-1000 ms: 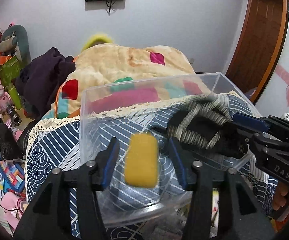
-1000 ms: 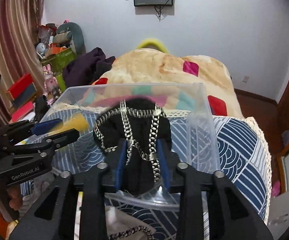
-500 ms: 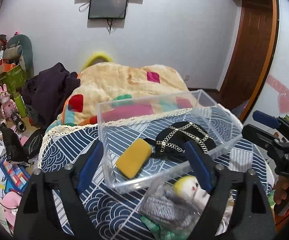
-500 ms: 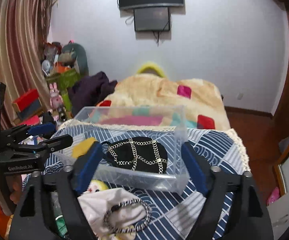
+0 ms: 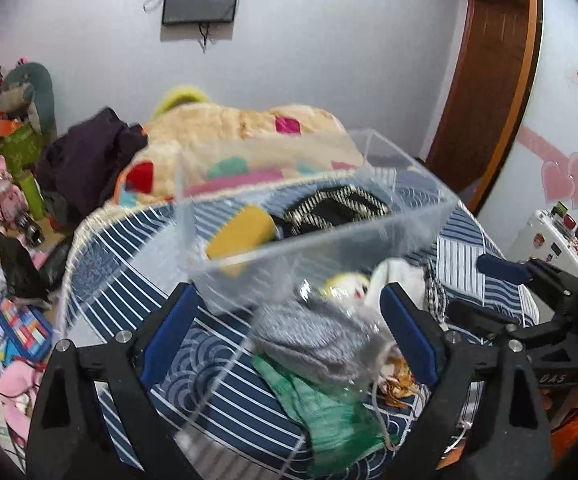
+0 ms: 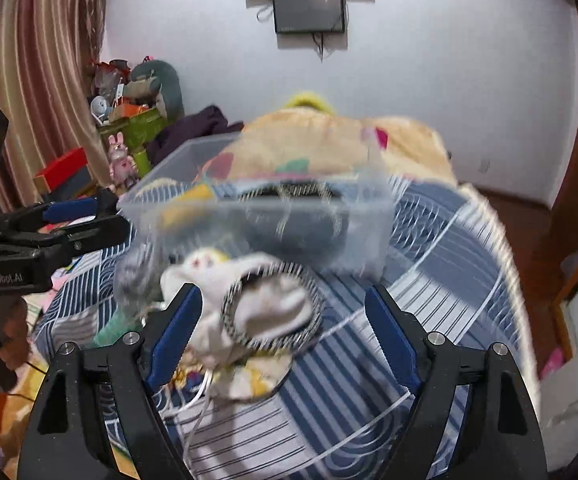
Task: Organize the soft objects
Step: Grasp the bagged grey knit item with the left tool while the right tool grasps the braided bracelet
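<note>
Two sets of tongs hang over the bed, both with their jaws spread wide and nothing between them. Furthest left, the left tongs (image 5: 289,320) hover above a grey knitted piece (image 5: 313,340) wrapped in crinkly clear film, which lies on a green cloth (image 5: 329,412) on the striped blue bedspread (image 5: 137,248). Just right of that, a small yellow-haired doll face (image 5: 349,285) peeks out beside a white fabric bundle (image 6: 249,308) ringed by a black-and-white cord (image 6: 313,312); the right tongs (image 6: 281,328) are poised over this bundle. On the far side of the pile, touching or nearly touching it, sits the clear plastic bin (image 5: 329,240), which already holds a yellow sponge-like block (image 5: 241,236) at its left and a black pouch crossed with pale chains (image 5: 337,208) to its right. So part of the sorting looks done, and the near pile is what remains. My worry is the tangle: a thin white string (image 6: 201,396) trails from the bundle, and the pieces overlap, so a grab at one could drag its neighbours along or snag the cord. The slick film on the grey piece might slip from the pads, and the light bin on soft bedding could tip or slide if bumped. Both views are blurred, so finer detail is beyond me.
</note>
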